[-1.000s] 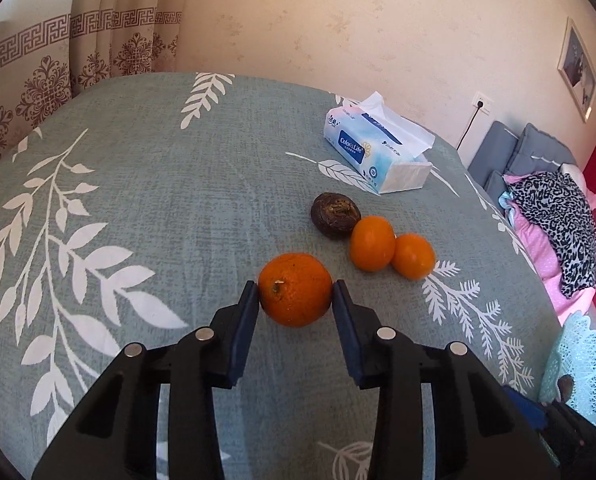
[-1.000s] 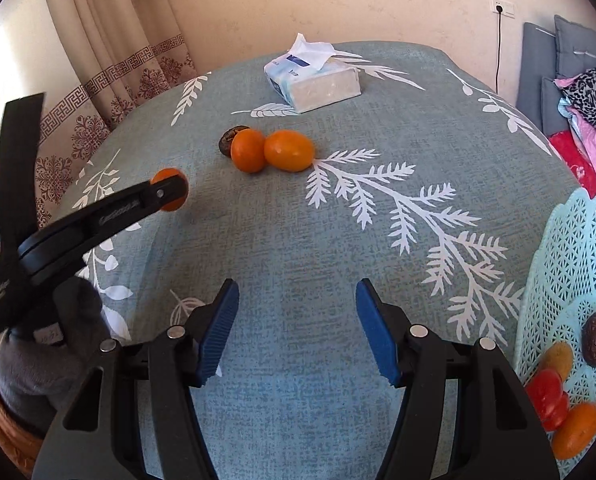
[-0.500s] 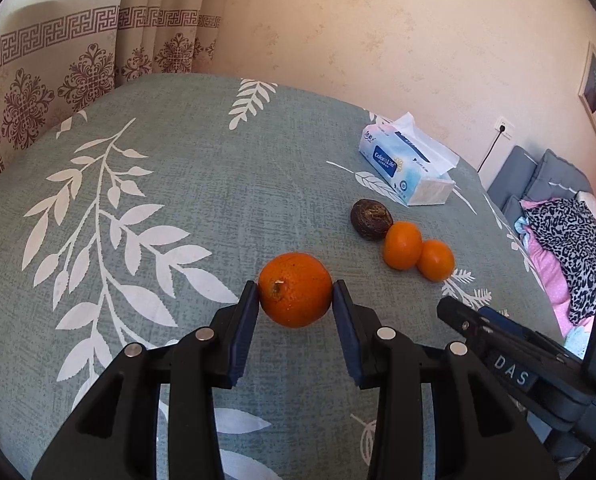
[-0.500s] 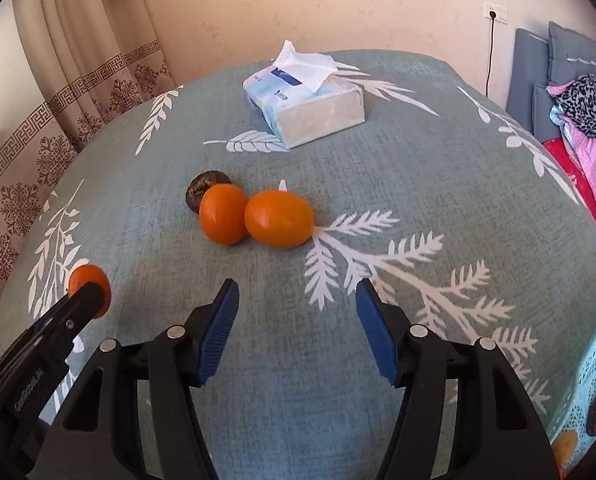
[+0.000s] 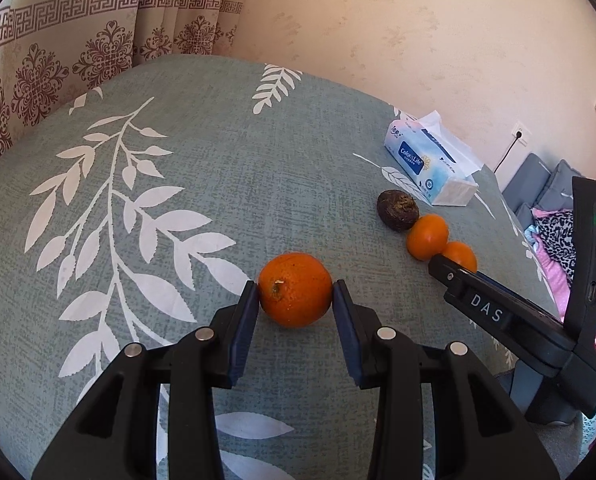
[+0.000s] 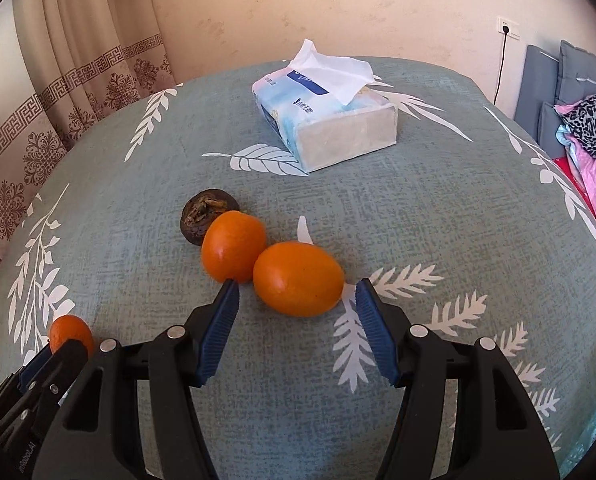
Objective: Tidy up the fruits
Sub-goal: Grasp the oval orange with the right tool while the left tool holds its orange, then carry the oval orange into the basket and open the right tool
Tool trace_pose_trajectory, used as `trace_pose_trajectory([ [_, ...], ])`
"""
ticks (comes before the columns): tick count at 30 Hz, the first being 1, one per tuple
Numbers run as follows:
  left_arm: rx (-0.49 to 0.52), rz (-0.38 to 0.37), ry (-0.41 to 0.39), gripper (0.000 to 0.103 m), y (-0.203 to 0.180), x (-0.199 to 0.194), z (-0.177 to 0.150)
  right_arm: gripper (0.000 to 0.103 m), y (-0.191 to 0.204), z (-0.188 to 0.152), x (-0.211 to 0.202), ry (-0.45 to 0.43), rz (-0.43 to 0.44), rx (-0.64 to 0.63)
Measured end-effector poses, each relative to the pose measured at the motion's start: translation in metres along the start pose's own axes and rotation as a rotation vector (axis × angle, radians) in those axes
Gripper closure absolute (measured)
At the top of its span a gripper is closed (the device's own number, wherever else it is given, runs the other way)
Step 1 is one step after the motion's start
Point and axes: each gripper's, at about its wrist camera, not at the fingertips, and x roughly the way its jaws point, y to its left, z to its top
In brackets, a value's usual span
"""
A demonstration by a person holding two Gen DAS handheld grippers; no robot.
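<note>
My left gripper (image 5: 294, 294) is shut on a round orange (image 5: 295, 289), held above the grey leaf-print tablecloth (image 5: 178, 184); that orange also shows in the right wrist view (image 6: 69, 332). My right gripper (image 6: 296, 294) is open, its tips on either side of an oval orange fruit (image 6: 298, 284) lying on the cloth. A second orange fruit (image 6: 233, 251) touches it on the left, and a dark brown fruit (image 6: 202, 216) lies behind that. The same three fruits show in the left wrist view, with the brown one (image 5: 397, 210) farthest.
A tissue pack (image 6: 325, 120) lies on the far side of the table. Patterned curtains (image 5: 58, 40) hang at the left. A grey sofa with pink and leopard-print cloth (image 6: 593, 128) stands at the right. My right gripper's body (image 5: 529, 320) crosses the left wrist view.
My right gripper has moved forward and down until its open tips flank the oval orange fruit. My left gripper still holds the round orange and has swung further left.
</note>
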Motion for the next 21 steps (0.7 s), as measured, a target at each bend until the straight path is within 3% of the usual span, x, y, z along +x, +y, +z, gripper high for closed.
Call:
trace_pose_trajectory([
  [5,-0.001,-0.004,0.002,0.064,0.0,0.001,0.0,0.057,0.006,-0.001,0.002,0.008,-0.017,-0.036],
  [21,0.002,-0.067,-0.024,0.064,-0.005,-0.008,0.0,0.057,-0.002,-0.038,-0.05,0.006,-0.002,-0.035],
])
